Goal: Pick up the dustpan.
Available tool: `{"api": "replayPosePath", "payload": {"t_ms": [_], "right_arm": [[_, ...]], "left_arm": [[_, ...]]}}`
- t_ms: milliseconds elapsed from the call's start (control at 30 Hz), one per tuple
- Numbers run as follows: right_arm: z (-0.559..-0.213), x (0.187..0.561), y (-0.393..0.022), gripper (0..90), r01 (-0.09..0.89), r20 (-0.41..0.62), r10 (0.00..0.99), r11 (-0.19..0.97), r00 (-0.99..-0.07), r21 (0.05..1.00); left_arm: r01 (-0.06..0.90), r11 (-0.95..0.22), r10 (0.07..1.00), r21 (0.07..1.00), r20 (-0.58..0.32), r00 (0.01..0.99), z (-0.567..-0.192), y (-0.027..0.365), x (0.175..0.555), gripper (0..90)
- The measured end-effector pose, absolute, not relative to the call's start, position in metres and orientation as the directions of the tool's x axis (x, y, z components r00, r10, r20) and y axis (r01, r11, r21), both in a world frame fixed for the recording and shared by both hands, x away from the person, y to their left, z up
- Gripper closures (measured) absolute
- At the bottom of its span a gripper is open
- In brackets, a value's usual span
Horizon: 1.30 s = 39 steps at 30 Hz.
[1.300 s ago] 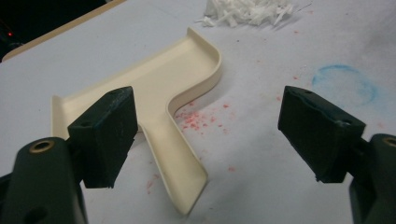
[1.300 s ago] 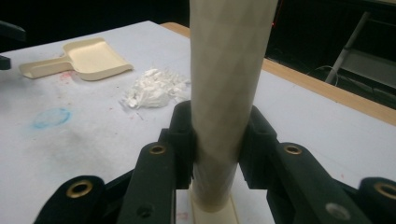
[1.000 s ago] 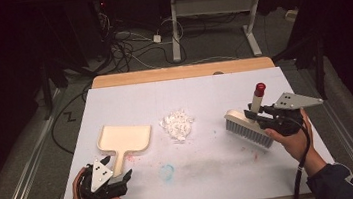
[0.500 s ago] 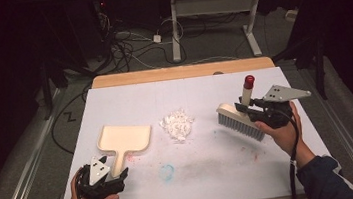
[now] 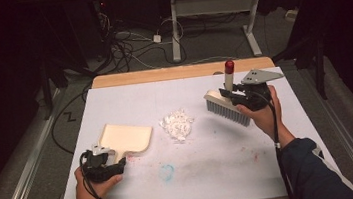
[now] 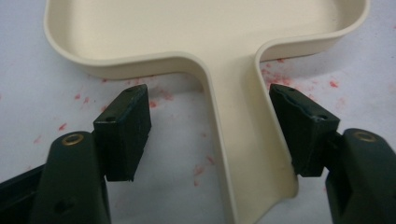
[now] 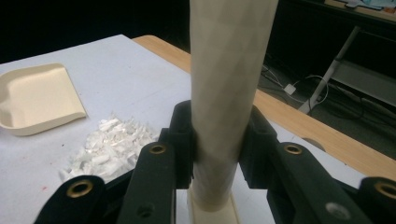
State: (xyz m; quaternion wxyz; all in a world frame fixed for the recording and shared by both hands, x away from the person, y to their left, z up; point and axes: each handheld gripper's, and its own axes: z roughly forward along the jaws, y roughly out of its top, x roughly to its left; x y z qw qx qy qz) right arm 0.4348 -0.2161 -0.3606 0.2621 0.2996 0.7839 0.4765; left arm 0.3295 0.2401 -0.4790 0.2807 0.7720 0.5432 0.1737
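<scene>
Dustpan: a cream plastic dustpan with a shallow tray and a flat handle; it lies flat on the left half of the white desk, handle toward the person.
Brush: a brush with a pale back, grey bristles and a cream handle tipped red; it is held over the right half of the desk, handle upright.
Scraps: a small heap of white scraps lies on the desk between dustpan and brush, apart from both.
Left tool: the left tool has its jaws spread on either side of the dustpan handle; they have just been closing; the right-hand pad lies against the handle's edge, the left-hand pad is clear of it with bare desk between.
Right tool: the right tool is pressed together on the brush handle, pads on both sides.
High view: shows both hands, the whole dustpan and the bristles.
Left gripper view: shows red specks on the desk round the handle.
Right gripper view: shows the grip close up, with dustpan and scraps beyond.
</scene>
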Motion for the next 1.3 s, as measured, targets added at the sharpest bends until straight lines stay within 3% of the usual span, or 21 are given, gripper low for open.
{"api": "replayPosePath", "payload": {"t_ms": [233,333,500,800,1300], "right_arm": [[-0.355,0.454,-0.201,71.4,0.215,-0.132,0.728,0.364,-0.673,0.906],[-0.354,0.466,-0.189,71.3,0.221,-0.129,0.733,0.361,-0.668,0.906],[-0.359,0.475,-0.179,71.4,0.237,-0.12,0.728,0.368,-0.675,0.899],[-0.368,0.488,-0.176,71.4,0.261,-0.104,0.731,0.368,-0.675,0.892],[-0.373,0.491,-0.167,71.4,0.264,-0.113,0.737,0.375,-0.667,0.889]], "left_arm": [[0.769,-0.26,0.935,0.585,-0.045,0.351,-0.473,0.238,0.343,49.1],[0.772,-0.303,0.923,0.559,-0.029,0.383,-0.47,0.237,0.347,63.0],[0.783,-0.32,0.916,0.533,-0.037,0.4,-0.466,0.239,0.351,63.4],[0.769,-0.456,0.867,0.448,0.028,0.498,-0.434,0.245,0.342,63.6],[0.729,-0.557,0.792,0.397,-0.01,0.61,-0.425,0.242,0.331,63.5]]}}
